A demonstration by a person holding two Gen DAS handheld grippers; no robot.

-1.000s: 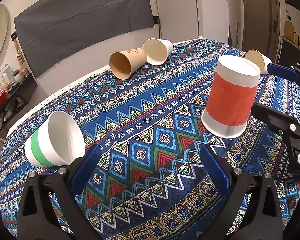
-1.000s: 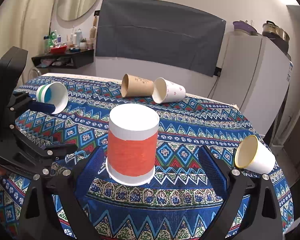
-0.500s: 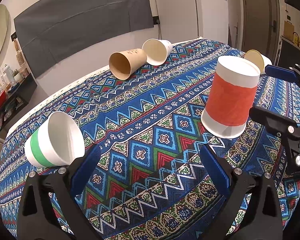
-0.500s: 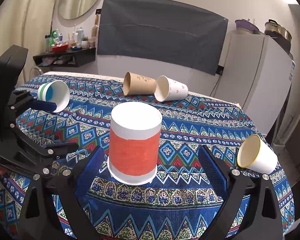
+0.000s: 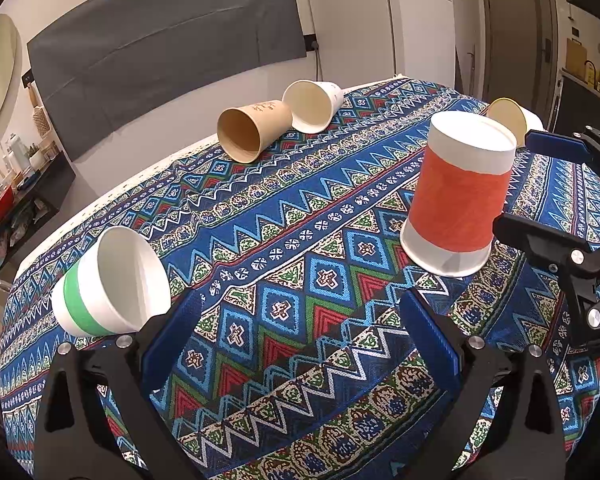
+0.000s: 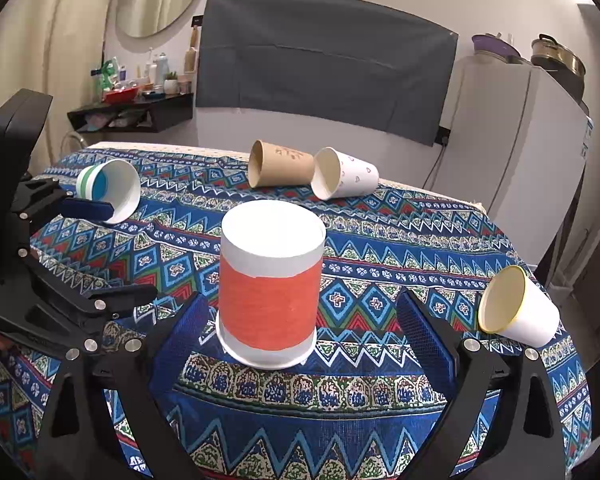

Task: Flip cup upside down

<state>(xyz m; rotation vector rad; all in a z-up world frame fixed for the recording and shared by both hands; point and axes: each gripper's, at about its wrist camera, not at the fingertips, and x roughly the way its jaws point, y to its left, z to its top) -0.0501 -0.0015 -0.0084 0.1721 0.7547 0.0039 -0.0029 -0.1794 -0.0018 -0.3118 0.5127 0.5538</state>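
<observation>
Five cups: we count one cup standing inverted and four lying on their sides on the table.
Table: round top under a blue zigzag-patterned woven cloth point(image 6: 400, 248); every cup rests on it.
Orange cup: the tall paper cup with an orange band and white ends point(image 6: 270, 284) stands mouth-down, closed base up, rim flat on the cloth, between the right tool's blue pads but touching neither.
Left gripper: the black two-finger tool point(image 5: 300, 336) is spread wide with nothing held, aimed at bare cloth; the green cup lies just beside its left finger.
Right gripper: its twin point(image 6: 304, 332) is likewise spread wide and holds nothing, so we judge the orange cup is let go.
Brown cup: plain kraft paper cup point(image 5: 254, 132) on its side at the far edge, touching its neighbour.
White cup: white paper cup with small prints point(image 6: 346, 174) on its side.
Green cup: white cup with green stripes point(image 5: 108, 284) on its side, mouth toward us.
Yellow cup: white cup with yellow rim point(image 6: 516, 308) on its side, well apart.
Progress: we judge one flip done; four cups remain if all are meant.
</observation>
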